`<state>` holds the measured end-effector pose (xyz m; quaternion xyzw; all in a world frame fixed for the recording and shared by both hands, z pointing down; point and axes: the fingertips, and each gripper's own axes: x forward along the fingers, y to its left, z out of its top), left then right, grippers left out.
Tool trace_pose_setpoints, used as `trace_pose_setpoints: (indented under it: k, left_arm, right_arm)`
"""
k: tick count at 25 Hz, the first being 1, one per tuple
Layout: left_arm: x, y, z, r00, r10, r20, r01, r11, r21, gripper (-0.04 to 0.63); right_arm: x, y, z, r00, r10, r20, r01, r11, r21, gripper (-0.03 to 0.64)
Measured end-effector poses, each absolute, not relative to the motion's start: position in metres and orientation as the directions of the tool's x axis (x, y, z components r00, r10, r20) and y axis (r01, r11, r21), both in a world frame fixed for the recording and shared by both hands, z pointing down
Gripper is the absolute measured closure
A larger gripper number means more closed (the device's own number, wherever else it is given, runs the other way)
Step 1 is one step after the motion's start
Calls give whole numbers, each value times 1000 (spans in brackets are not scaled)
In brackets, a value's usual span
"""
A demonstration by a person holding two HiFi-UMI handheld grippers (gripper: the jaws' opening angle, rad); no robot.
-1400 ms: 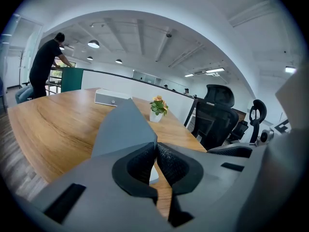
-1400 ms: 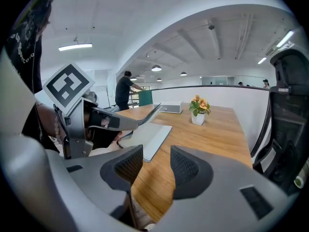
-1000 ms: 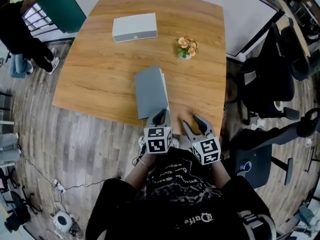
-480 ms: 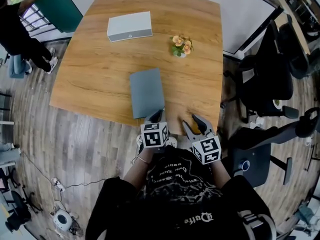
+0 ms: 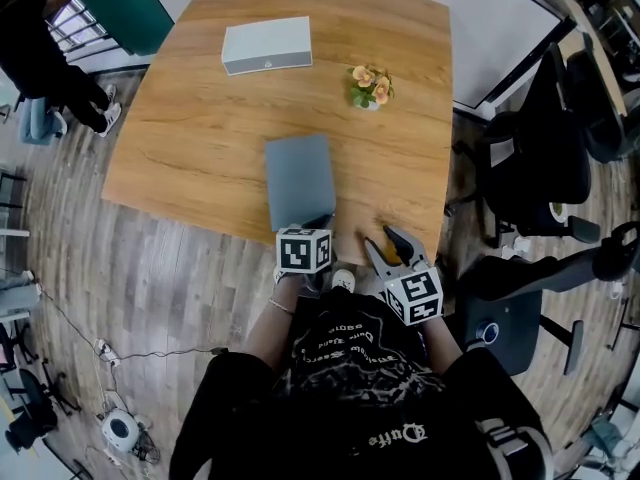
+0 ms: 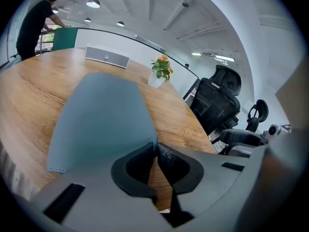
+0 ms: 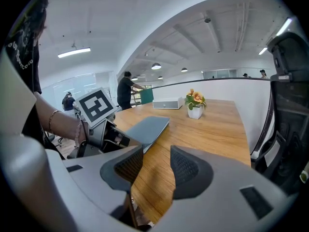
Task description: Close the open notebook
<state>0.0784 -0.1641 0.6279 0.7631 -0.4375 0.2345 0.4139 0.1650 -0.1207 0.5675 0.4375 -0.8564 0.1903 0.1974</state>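
Note:
The grey notebook [image 5: 298,180] lies closed and flat on the wooden table [image 5: 190,138], near its front edge. My left gripper [image 5: 323,220] is shut at the notebook's near right corner. In the left gripper view the notebook [image 6: 101,115] runs with that corner into the seam of the closed left gripper [image 6: 156,146]. My right gripper [image 5: 388,238] hovers open over the table's front edge, to the right of the notebook. Nothing sits between the right gripper [image 7: 157,166] pads; that view also shows the notebook [image 7: 149,127] and the left gripper [image 7: 116,137].
A white box [image 5: 266,45] lies at the table's far side, with a small flower pot [image 5: 370,86] to its right. Black office chairs [image 5: 530,168] stand right of the table. A person [image 5: 50,58] stands at the far left on the wooden floor.
The notebook's cover, tilted up a second ago with page edges showing, now lies flat. My left gripper sank with it toward the table. The right gripper stayed put.

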Motion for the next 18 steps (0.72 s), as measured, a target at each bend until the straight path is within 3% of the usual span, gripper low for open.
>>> trace_pose_setpoints:
  k: [3, 9, 18]
  left_arm:
    - [81, -163, 625, 550, -479, 684, -834, -271, 481, 530]
    - [93, -154, 605, 683, -438, 585, -726, -324, 606, 349]
    - [66, -137, 581, 665, -508, 547, -743, -380, 551, 337]
  right_arm:
    - [159, -120, 566, -549, -671, 499, -818, 553, -157, 431]
    - [149, -121, 560, -561, -672, 483, -813, 558, -167, 429]
    - [131, -129, 546, -562, -702, 438, -821, 540, -187, 425]
